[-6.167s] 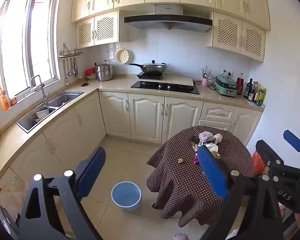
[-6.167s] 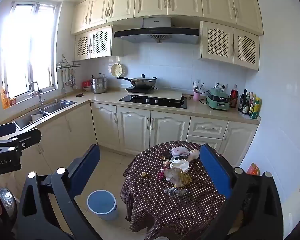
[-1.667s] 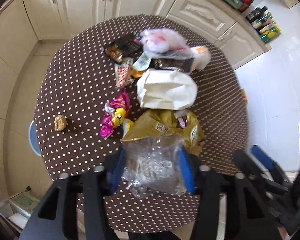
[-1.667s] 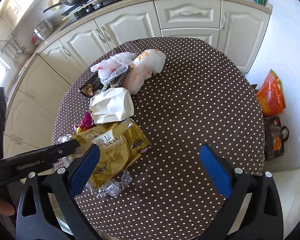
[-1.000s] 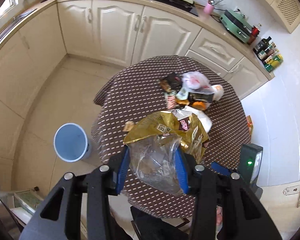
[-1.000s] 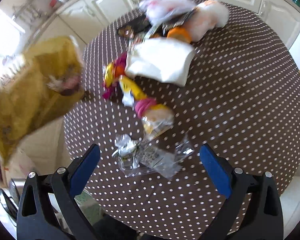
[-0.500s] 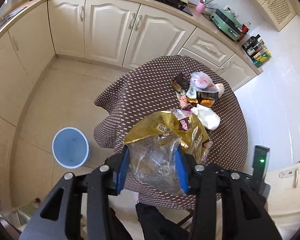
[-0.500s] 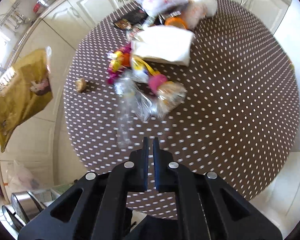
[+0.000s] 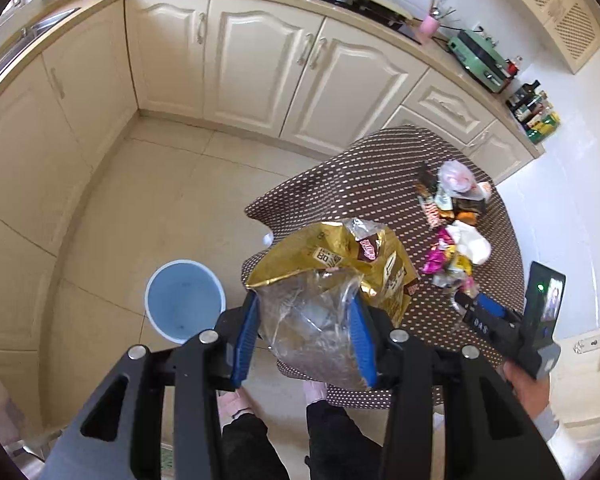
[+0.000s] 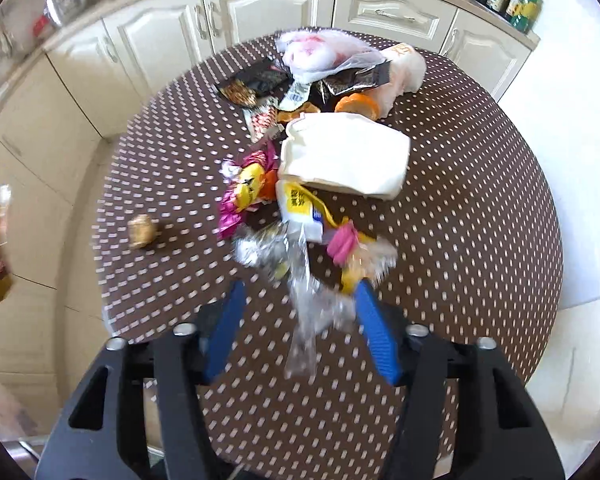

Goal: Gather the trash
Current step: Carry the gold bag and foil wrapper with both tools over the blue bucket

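The left gripper [image 9: 304, 332] is clamped on a clear bag [image 9: 312, 320], with a gold bag [image 9: 340, 256] bunched up against it; both hang over the floor beside the table's near edge. A blue bin [image 9: 184, 304] stands on the tiles just left of them, apart from the table [image 9: 360, 184].

The right gripper [image 10: 300, 328] hovers over the table's near edge. Its jaws have just been opening and now stand partly apart, with a blurred clear wrapper [image 10: 308, 312] between them; the pads do not seem to press on it, though the blur makes that hard to judge.

The rest of the trash lies in a heap from the table's middle to its far edge: a white bag [image 10: 344, 160], a pink wrapper [image 10: 240, 196], a black packet [image 10: 256, 80] and a thin plastic bag [image 10: 316, 52]. A small brown lump [image 10: 142, 232] sits alone near the left edge.
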`<act>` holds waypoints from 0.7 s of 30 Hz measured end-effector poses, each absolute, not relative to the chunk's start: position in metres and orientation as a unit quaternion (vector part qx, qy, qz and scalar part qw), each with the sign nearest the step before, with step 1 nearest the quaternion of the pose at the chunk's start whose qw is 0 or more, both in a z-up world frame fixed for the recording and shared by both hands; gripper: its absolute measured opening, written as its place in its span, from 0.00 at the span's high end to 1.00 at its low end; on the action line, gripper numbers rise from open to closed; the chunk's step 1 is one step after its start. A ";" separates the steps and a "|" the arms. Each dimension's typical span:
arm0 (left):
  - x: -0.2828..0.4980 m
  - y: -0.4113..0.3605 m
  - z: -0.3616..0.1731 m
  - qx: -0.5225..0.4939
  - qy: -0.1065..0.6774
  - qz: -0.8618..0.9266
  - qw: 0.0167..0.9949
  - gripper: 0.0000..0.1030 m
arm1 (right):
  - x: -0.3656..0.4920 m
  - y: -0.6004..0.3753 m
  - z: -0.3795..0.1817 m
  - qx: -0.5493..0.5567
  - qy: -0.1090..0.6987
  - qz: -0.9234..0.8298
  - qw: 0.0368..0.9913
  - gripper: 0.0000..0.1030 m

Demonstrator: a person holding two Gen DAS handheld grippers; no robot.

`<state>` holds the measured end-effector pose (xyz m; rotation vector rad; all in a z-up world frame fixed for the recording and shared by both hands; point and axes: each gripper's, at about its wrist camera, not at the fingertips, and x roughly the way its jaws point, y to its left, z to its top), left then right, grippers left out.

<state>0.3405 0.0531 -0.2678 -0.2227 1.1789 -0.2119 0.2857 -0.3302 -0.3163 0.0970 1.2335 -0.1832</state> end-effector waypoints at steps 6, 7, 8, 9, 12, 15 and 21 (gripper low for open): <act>0.343 0.079 -0.281 -0.120 0.562 -0.075 0.815 0.60 | 0.288 -0.328 -0.293 0.070 0.583 -0.066 0.807 0.97; 0.345 0.087 -0.283 -0.129 0.562 -0.068 0.814 0.60 | 0.289 -0.323 -0.286 0.071 0.581 -0.057 0.809 0.97; 0.347 0.093 -0.284 -0.134 0.562 -0.061 0.814 0.60 | 0.293 -0.314 -0.278 0.070 0.577 -0.045 0.812 0.97; 0.348 0.098 -0.286 -0.136 0.561 -0.054 0.815 0.60 | 0.297 -0.303 -0.268 0.068 0.570 -0.026 0.818 0.97; 0.351 0.122 -0.294 -0.146 0.563 -0.022 0.813 0.60 | 0.306 -0.254 -0.251 0.048 0.561 0.049 0.825 0.97; 0.354 0.151 -0.312 -0.145 0.581 0.028 0.801 0.60 | 0.321 -0.198 -0.259 0.045 0.561 0.116 0.819 0.97; 0.360 0.193 -0.363 -0.128 0.628 0.093 0.762 0.60 | 0.356 -0.109 -0.311 0.039 0.592 0.185 0.784 0.97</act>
